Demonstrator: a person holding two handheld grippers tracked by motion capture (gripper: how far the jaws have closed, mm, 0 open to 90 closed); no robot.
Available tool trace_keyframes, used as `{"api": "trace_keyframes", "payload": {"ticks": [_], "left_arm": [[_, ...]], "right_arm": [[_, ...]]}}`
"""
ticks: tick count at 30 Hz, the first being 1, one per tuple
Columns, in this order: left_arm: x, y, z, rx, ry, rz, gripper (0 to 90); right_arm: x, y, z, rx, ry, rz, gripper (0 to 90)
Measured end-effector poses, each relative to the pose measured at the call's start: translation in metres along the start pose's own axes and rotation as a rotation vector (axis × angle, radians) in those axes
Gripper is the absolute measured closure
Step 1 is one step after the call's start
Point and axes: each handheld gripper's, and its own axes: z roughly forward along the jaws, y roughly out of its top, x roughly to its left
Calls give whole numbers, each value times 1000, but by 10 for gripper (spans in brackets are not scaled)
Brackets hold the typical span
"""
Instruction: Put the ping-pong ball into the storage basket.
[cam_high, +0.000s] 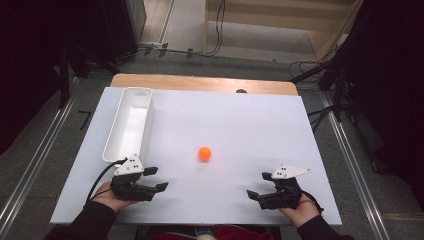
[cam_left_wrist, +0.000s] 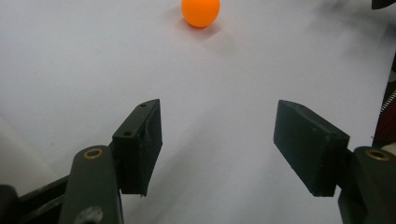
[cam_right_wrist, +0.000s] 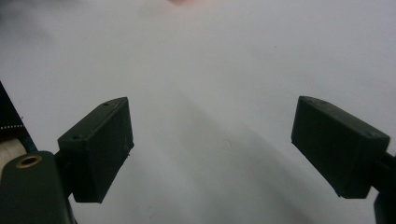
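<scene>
Centrally on the white bench (cam_high: 250, 130) sits the orange ball (cam_high: 204, 153), well apart from the left hand-held gripper (cam_high: 156, 178) and right hand-held gripper (cam_high: 259, 185), both with jaws apart, gripping nothing.

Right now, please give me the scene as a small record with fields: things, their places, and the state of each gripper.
surface: white table top
ball: orange ball, alone near the middle of the table top, touched by nothing
tray: long white tray, far left part of the table top, looks empty
left gripper: near edge, fingers apart, holds nothing
right gripper: near edge, fingers apart, holds nothing
</scene>
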Motion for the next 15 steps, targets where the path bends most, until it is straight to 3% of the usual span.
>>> {"api": "trace_keyframes", "payload": {"ticks": [3,6,15], "left_arm": [[0,1,0,4,-3,5,325],[0,5,1,6,-44,-28,274],[-7,10,8,28,-39,-10,152]], "right_arm": [[0,-1,-1,-1,-1,-6,115],[-1,-1,-2,-2,3,-3,115],[-1,-1,-1,1,5,-6,115]]}}
